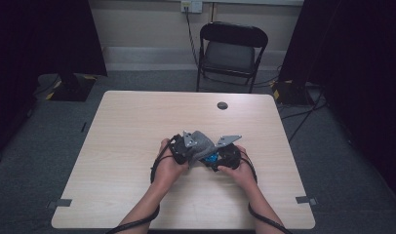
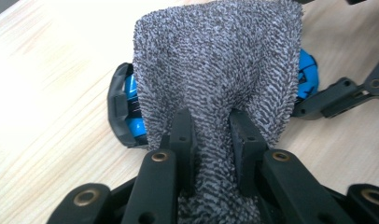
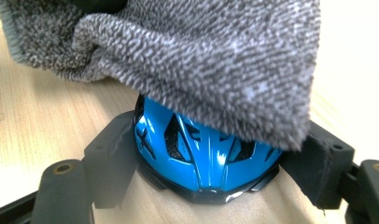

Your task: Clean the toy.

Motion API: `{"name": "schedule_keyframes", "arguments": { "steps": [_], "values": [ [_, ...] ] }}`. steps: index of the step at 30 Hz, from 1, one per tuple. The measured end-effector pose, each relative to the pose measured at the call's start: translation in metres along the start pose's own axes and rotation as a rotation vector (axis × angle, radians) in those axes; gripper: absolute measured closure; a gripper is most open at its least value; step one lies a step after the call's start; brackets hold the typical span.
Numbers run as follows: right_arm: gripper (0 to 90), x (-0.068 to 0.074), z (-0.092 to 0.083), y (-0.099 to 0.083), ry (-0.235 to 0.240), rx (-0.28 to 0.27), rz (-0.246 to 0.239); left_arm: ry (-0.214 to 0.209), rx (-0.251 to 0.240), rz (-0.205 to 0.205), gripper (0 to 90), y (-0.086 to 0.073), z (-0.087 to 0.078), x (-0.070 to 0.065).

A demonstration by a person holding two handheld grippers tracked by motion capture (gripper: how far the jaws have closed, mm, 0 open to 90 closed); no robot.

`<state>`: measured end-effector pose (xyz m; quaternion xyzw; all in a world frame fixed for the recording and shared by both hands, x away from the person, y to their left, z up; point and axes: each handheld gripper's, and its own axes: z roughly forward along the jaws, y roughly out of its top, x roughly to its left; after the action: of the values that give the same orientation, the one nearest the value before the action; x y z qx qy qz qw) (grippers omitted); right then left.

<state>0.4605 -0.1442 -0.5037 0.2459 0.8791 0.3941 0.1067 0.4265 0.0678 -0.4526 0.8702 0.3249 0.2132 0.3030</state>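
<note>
Mid-wipe, frame centre: my left gripper (image 2: 211, 140) pinches cloth (image 2: 215, 60) over helmet (image 3: 201, 154); right gripper (image 3: 211, 163) clamps helmet sides. Next I rub cloth across shell, keeping clamp firm.

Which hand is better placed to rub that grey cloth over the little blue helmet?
The left. Its gripper is shut on the grey cloth, which already drapes over the blue helmet. The right gripper clamps the helmet's sides, so it probably has to steady it.
</note>
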Motion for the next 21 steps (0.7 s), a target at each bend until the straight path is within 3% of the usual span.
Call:
{"name": "schedule_keyframes", "arguments": {
  "steps": [21],
  "values": [
    [24.1, 0.0, 0.0, 0.0, 0.001, 0.0, 0.001, 0.046, -0.003, -0.056, 74.0, -0.006, -0.004, 0.022]
  ]
}}
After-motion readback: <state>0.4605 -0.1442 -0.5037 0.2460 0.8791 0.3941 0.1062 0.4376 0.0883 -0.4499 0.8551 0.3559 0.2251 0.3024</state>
